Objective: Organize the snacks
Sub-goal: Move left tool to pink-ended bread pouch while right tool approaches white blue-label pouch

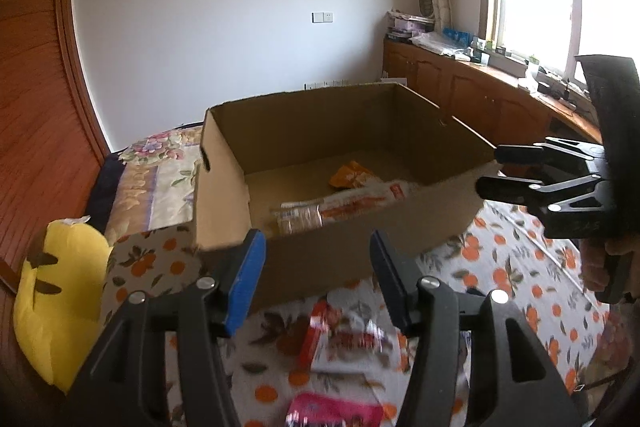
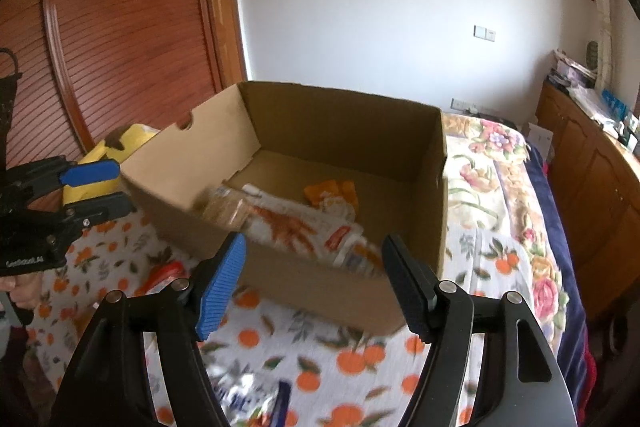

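An open cardboard box [image 1: 224, 211] [image 2: 436, 195] stands on the orange-print cloth [image 1: 500, 267] of a bed. Inside it lie a long clear packet with orange print [image 1: 348, 205] [image 2: 288, 223] and a small orange packet [image 1: 352, 175] [image 2: 332, 191]. My left gripper [image 1: 316, 243] [image 2: 122, 185] hangs open just in front of the box's near wall, nothing between its fingers. My right gripper [image 2: 314, 241] [image 1: 490, 169] is open too, empty, at the box's right corner. On the cloth below lie a red packet [image 1: 316, 327] [image 2: 168, 275], a pink packet [image 1: 332, 413] and a blurred blue-and-silver packet [image 2: 256, 403].
A yellow cushion [image 1: 60, 299] [image 2: 120, 143] lies left of the box. A flowered quilt [image 2: 500, 187] covers the bed's far side. A slatted wooden door [image 2: 120, 27] stands behind, and a cluttered wooden cabinet [image 1: 460, 87] runs under the window.
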The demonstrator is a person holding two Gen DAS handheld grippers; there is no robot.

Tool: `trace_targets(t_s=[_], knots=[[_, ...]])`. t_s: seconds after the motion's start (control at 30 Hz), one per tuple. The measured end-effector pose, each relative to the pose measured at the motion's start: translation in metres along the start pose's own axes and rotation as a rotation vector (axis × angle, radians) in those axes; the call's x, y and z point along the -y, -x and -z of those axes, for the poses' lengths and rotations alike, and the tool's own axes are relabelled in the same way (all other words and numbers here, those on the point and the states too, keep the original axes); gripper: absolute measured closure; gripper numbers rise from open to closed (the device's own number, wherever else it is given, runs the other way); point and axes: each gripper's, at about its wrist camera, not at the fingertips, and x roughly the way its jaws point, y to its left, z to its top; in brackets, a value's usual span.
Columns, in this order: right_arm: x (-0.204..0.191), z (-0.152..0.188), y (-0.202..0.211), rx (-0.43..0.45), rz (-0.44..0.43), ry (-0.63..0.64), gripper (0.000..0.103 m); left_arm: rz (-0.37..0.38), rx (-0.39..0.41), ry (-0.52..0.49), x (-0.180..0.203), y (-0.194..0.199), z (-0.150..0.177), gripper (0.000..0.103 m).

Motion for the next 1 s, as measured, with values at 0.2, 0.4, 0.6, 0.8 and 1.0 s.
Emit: trace_targets(t_s=[0.2,0.4,0.6,0.8,1.0], knots=[[-0.022,0.033,0.031,0.008,-0.020,-0.022,0.031,-0.010,-0.028,-0.001,-0.002,0.023,0.031,0.047],[-0.046,0.067,0.044,0.004,-0.032,-0.009,0.031,-0.015,-0.055,0.010,-0.001,0.037,0.071,0.047],[-0.052,0.096,0.045,-0.013,-0.045,-0.050,0.031,-0.022,-0.075,-0.003,0.004,0.046,0.102,0.046],[-0.051,0.115,0.039,-0.039,-0.033,-0.077,0.031,-0.014,-0.100,-0.005,0.006,0.047,0.120,0.045],[-0.053,0.130,0.030,-0.066,-0.024,-0.083,0.031,-0.033,-0.129,-0.014,0.007,0.042,0.135,0.039]])
